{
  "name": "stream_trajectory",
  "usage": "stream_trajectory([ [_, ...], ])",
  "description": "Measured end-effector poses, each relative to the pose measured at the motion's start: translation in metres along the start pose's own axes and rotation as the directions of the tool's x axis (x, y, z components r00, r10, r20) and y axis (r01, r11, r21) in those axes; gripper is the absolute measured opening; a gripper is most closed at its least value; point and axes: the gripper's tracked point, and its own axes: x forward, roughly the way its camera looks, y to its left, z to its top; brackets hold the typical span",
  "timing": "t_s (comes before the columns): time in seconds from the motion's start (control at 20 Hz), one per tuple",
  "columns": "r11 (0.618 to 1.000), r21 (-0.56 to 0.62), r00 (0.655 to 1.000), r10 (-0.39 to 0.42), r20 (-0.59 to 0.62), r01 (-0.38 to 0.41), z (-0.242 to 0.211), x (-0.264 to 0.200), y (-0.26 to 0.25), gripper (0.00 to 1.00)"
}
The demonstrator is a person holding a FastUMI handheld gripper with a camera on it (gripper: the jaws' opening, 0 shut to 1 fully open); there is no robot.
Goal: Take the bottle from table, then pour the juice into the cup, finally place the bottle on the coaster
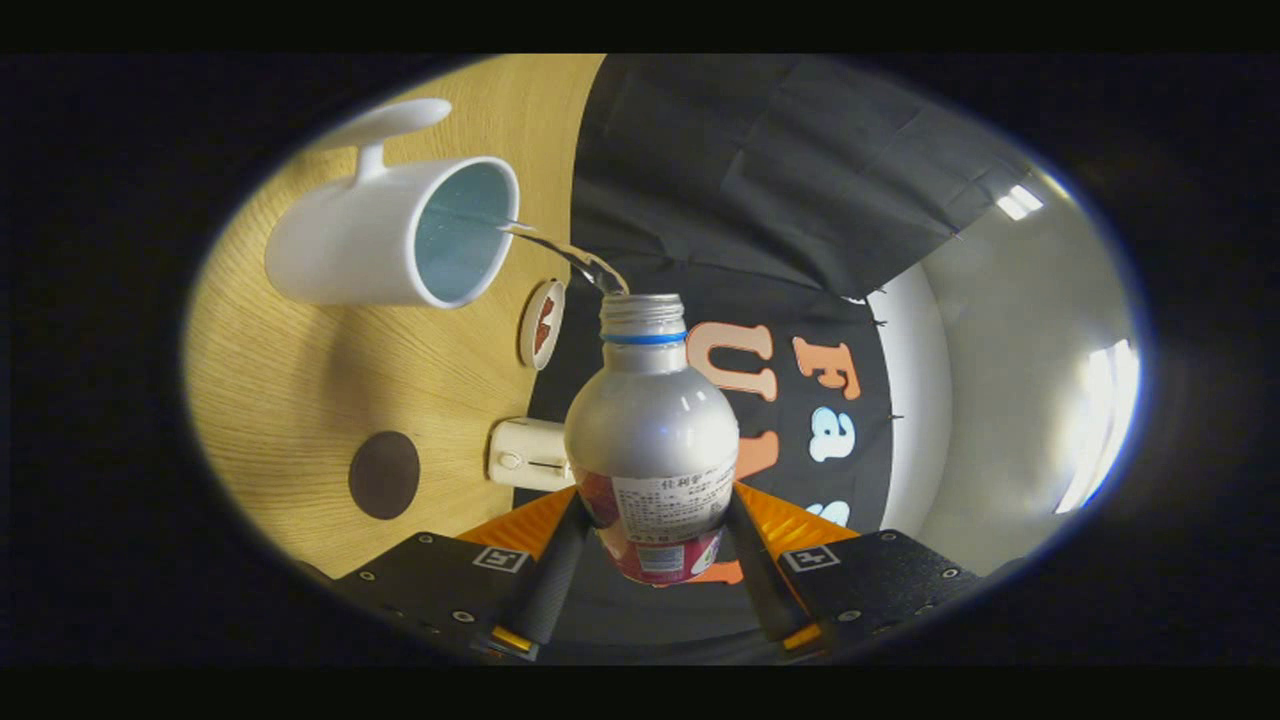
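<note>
— Between the two fingers of the hand-held gripper (655, 545) we have the bottle (652, 440), both fingers pressing on its labelled lower half. Do we agree it is clamped?

— We do. Its silver body runs forward from the fingers, tipped over so that the open threaded neck with the blue ring points toward the cup (395, 235).

— And the juice?

— We see a thin clear stream (565, 255) leaving the bottle's mouth and arcing over the cup's rim into its pale blue inside. The mouth is near the rim but not touching it.

— Where does the cup stand?

— On the wooden desk (300, 380), white, with its handle on the side away from the bottle.

— What else do we see on the desk?

— A round coaster (542, 323) with a red pattern lies just beside the cup, close to the desk's edge. A dark round disc (384, 475) sits well apart from the cup, nearer the fingers, and a small cream-coloured box (528, 455) rests at the desk's edge, partly hidden behind the bottle.
</note>
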Motion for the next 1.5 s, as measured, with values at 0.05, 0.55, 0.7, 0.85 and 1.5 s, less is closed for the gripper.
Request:
stream_trajectory([
  [0.05,1.0,-0.003,1.0,-0.002,0.001,0.002,0.0,-0.001,0.0,0.77],
  [0.55,0.999,-0.049,1.0,-0.01,0.023,0.011,0.001,0.005,-0.006,0.77],
  [0.7,0.998,-0.061,1.0,-0.009,0.03,0.011,0.002,0.004,-0.009,0.77],
  [0.85,0.998,-0.069,0.999,-0.012,0.033,0.014,0.002,0.005,-0.011,0.77],
  [1.5,0.992,-0.123,0.999,-0.017,0.05,0.023,0.005,0.008,-0.021,0.77],
])
